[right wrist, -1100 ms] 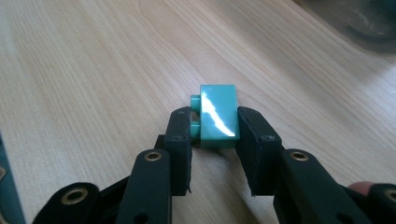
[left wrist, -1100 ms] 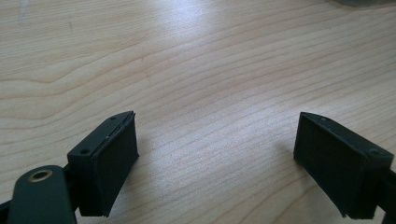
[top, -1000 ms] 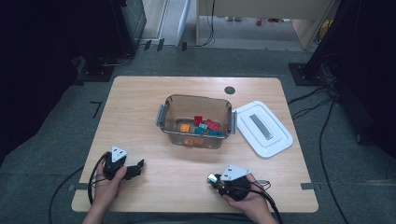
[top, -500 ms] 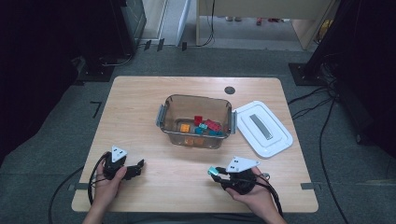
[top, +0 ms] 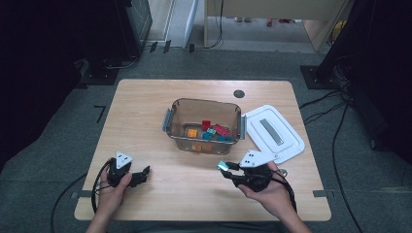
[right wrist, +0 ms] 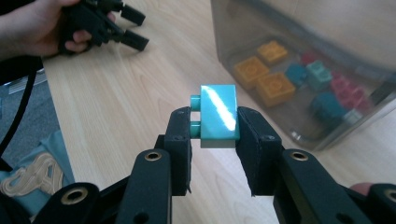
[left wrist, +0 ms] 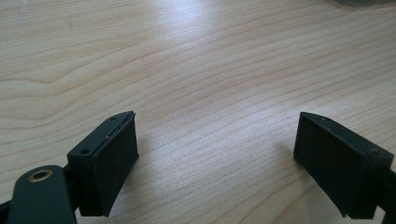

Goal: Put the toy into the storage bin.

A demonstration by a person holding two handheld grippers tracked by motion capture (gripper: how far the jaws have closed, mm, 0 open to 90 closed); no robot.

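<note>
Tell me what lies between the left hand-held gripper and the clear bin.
Nothing: in the high view, bare wooden table separates the left hand-held gripper from the clear bin.

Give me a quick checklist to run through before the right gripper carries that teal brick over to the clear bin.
1. Grip: right gripper shut on the teal brick, pads on both sides: ok.
2. Brick off the table: ok.
3. Clear bin open, white lid lying beside it: ok.
4. Room in the bin: coloured bricks cover part of the floor, space left: ok.
5. Left gripper open, resting aside, out of the path: ok.
6. Grip firm enough for the trip: cannot tell.
</note>
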